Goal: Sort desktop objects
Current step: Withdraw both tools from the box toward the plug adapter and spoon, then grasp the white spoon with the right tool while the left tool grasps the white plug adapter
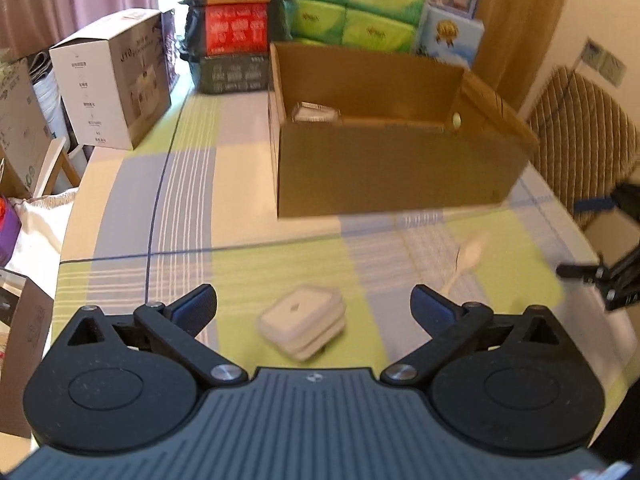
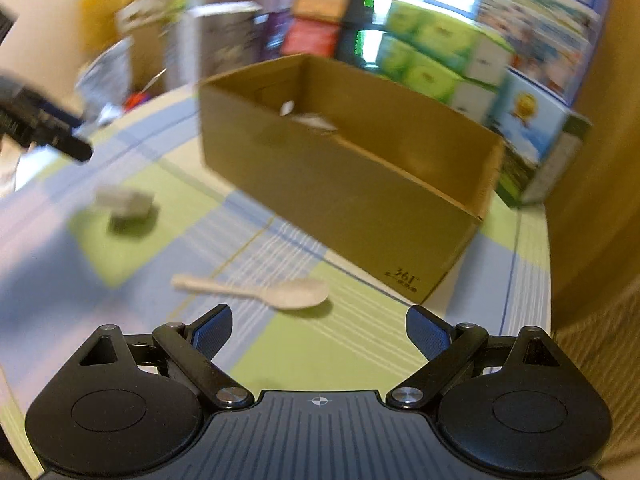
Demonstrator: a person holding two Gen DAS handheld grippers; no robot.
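the surface [image 1: 248, 184], under a green, blue and cream checked cloth, carries everything. toward its far side stands the open cardboard box [image 1: 392, 168], with some small pale things already lying on its floor, blurred in both views. it looks like the place the sorted things go.

nearer than the box lie two loose things. the white square case [image 1: 302, 326] sits straight ahead of the left gripper [image 1: 314, 306], centred in the gap between its fingers, close in front of them and a little turned, one corner toward the camera. those fingers are spread wide apart with nothing between them. the white spoon [image 2: 260, 292] lies just ahead of the right gripper [image 2: 318, 328], slightly left of centre, its long axis running across the fingers, bowl to the right toward the box and handle to the left. the right fingers are spread wide too, and empty.

so each gripper is nearer its own thing: the left to the case, the right to the spoon. my judgement is that the left one needs only to go forward and down, while the right must straddle the spoon's thin handle or bowl.

the left view shows the spoon [image 1: 468, 258] only as a smear off to the right, beside the other gripper's dark tip. the right view shows the case [image 2: 126, 204] well to the left, blurred, and also the print on the box's near corner, which the left view lacks.
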